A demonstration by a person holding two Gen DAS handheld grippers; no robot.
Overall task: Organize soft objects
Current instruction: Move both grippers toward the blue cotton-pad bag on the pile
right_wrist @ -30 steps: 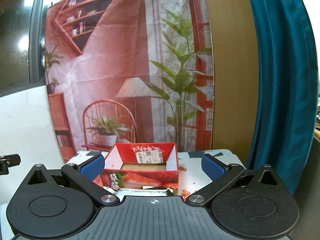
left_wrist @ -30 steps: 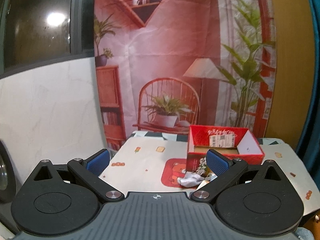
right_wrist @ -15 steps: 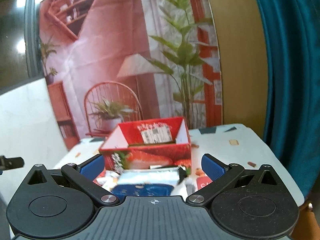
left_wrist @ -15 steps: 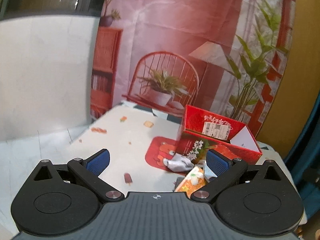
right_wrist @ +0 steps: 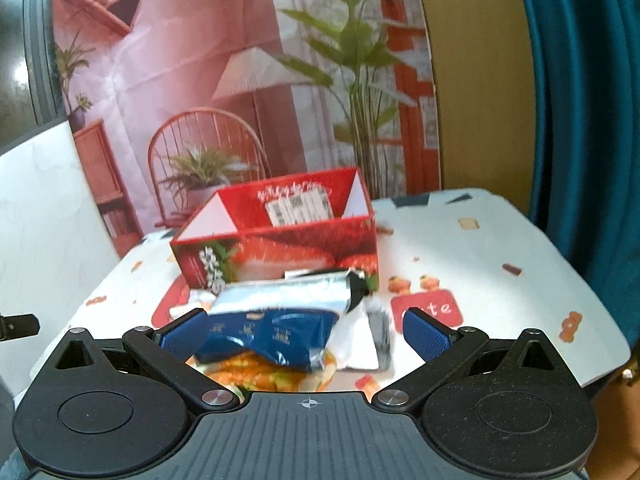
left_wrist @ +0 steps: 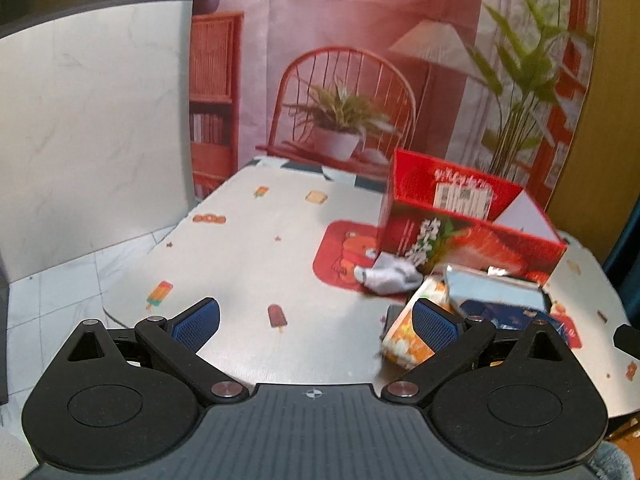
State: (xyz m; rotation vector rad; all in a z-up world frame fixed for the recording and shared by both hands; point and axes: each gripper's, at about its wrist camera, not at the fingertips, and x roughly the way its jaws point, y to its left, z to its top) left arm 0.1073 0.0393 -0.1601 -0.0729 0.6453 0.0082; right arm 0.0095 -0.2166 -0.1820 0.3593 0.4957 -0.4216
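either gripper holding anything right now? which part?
Nothing held. Left gripper and right gripper are both open; the blue snack bag lies on the table ungripped.

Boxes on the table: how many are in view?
1. The red box stands open at the far side of the table, behind the heap of soft packets. Anything behind it would be hidden.

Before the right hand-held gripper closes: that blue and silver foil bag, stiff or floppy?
Probably floppy: the blue and silver foil bag is creased and sags over the orange packet. Foil looks slick, so it may slip. Likely light; it sits puffed atop the pile.
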